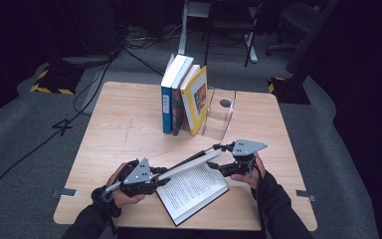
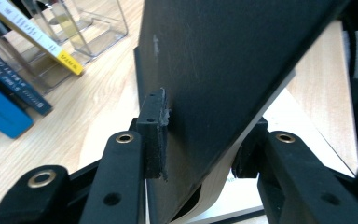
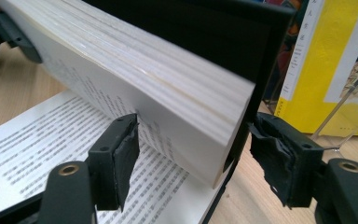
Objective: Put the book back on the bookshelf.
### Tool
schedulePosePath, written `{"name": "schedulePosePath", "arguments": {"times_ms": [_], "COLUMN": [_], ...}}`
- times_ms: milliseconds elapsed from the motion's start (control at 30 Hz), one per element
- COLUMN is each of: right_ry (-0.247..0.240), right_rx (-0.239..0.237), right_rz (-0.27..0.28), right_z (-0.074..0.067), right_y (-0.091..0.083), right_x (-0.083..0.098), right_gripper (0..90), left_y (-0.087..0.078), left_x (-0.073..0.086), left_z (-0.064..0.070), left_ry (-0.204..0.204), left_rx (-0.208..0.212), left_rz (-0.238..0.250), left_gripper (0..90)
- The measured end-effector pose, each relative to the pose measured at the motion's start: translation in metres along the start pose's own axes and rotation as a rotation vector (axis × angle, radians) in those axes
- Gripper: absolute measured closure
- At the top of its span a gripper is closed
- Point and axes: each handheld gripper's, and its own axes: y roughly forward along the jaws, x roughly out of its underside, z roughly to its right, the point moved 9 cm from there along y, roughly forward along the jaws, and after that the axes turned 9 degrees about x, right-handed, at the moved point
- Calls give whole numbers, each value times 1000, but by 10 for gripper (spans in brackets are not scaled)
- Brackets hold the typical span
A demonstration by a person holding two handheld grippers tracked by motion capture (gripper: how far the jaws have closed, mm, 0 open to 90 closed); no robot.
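An open book (image 1: 193, 191) lies at the table's front middle, its printed right-hand page flat. Its left half, a thick block of pages (image 3: 144, 70) under a black cover (image 2: 223, 56), is lifted and slants up to the right. My left gripper (image 1: 165, 176) is shut on the lower end of this lifted half; in the left gripper view one pad (image 2: 154, 133) presses on the cover. My right gripper (image 1: 218, 167) straddles the upper end. Its pads (image 3: 123, 156) stand just off the pages and the cover, so it is open.
Three upright books, one blue (image 1: 167, 102) and one yellow (image 1: 197, 97), lean against a clear acrylic holder (image 1: 221, 117) at the back middle of the wooden table (image 1: 124, 129). Bare wood lies to the left. Cables and chair legs are on the floor behind.
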Motion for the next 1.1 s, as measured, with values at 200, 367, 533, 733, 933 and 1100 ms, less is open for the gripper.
{"name": "schedulePosePath", "arguments": {"times_ms": [200, 367, 533, 733, 933, 1100], "right_ry": [-23, -87, -103, -125, -96, -89], "right_rx": [-13, -71, -42, -11, -6, 21], "right_rz": [0, -28, -14, -35, -21, -23], "right_z": [-4, -19, -23, -26, -26, -24], "right_y": [-9, -22, -29, -48, -70, -77], "right_x": [2, 11, 13, 20, 25, 29], "right_gripper": [416, 529, 586, 629, 623, 557], "left_y": [-1, 4, 6, 24, 44, 53], "left_x": [4, 11, 7, -2, -16, -20], "left_z": [-15, -29, -37, -42, -47, -49], "left_ry": [-48, -60, -77, -35, -23, -6], "left_rx": [-70, -174, -138, -67, -20, -12], "left_rz": [-21, -100, -76, -68, -66, -65], "left_gripper": [576, 537, 532, 509, 470, 472]}}
